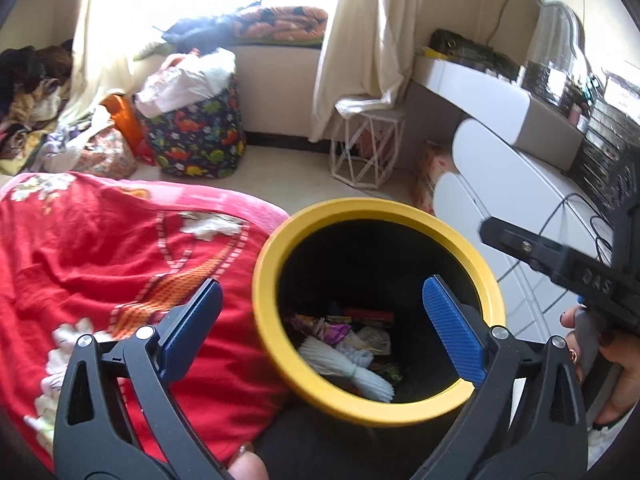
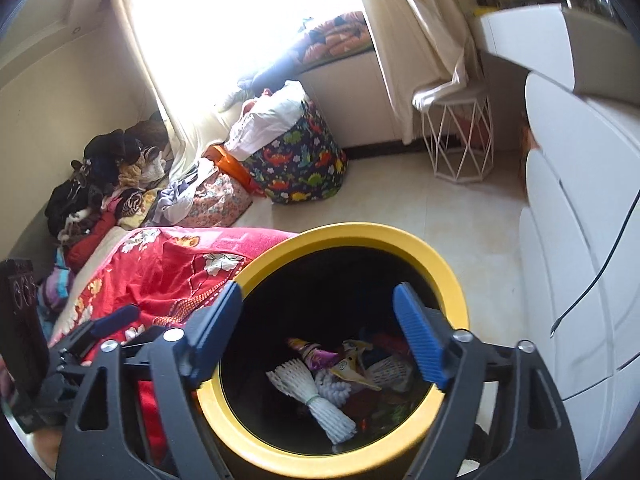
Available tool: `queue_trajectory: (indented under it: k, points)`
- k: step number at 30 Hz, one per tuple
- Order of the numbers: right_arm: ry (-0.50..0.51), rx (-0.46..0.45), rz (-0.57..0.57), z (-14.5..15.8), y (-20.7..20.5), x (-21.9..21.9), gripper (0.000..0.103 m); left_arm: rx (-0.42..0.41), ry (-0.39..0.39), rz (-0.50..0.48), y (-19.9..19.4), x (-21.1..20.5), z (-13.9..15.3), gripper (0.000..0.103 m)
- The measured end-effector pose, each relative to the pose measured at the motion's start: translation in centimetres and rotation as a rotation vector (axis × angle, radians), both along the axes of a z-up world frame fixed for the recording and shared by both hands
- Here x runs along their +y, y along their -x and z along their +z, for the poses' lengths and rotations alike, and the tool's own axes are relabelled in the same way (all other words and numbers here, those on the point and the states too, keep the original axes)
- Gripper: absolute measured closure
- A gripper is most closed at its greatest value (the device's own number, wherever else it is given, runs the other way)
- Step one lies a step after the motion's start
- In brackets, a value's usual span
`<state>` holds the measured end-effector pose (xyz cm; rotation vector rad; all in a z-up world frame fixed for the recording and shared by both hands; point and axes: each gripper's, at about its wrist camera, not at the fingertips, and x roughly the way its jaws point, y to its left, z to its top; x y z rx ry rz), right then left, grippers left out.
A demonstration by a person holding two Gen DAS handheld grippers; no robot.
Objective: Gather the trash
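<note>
Pale tiled floor (image 2: pixel 452 216) carries the black bin with its yellow rim (image 2: pixel 448 268), trash piled in the bottom. Behind it on the floor stand a dinosaur-print fabric basket (image 2: pixel 304 168) (stuffed with white cloth) and a white wire stool (image 2: pixel 460 144). Left, the bed with its red floral blanket (image 1: pixel 100 248) touches the bin.

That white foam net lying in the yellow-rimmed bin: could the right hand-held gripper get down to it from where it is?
Probably yes. The right hand-held gripper is open and poised over the bin's mouth, and the white foam net lies uncovered on top of the trash, though deep in the bin.
</note>
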<state>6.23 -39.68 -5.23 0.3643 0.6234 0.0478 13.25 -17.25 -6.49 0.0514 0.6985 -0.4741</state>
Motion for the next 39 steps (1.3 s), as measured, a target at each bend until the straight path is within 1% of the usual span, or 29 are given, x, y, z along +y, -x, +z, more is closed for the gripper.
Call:
queue_trajectory:
  k: [3,5,10,15,20,23,26,39]
  points:
    - [0.067,-0.060,0.007,0.5,1.4,1.2,0.015,-0.036,0.004,0.032,1.0,1.4,0.7,0.011]
    - [0.129,-0.119,0.005,1.1,2.5,2.4,0.007,-0.060,0.008,0.051,1.8,2.3,1.2,0.011]
    - [0.221,-0.236,-0.010,2.2,4.7,4.4,0.006,-0.119,0.011,0.108,4.0,4.9,2.1,0.011]
    - [0.256,-0.325,-0.032,2.6,6.8,5.9,0.006,-0.180,0.016,0.177,6.3,7.0,2.6,0.011]
    - [0.302,-0.388,-0.052,2.7,8.2,7.1,0.006,-0.236,0.031,0.236,7.8,8.4,3.4,0.011]
    - [0.331,-0.417,-0.063,2.8,8.9,7.6,0.006,-0.252,0.039,0.252,8.0,8.7,3.7,0.011]
    - [0.337,-0.431,-0.069,3.0,9.2,7.6,0.006,-0.256,0.045,0.263,8.2,8.9,3.8,0.011]
    - [0.347,-0.432,-0.083,3.0,9.5,7.8,0.006,-0.263,0.059,0.273,8.6,9.3,3.9,0.011]
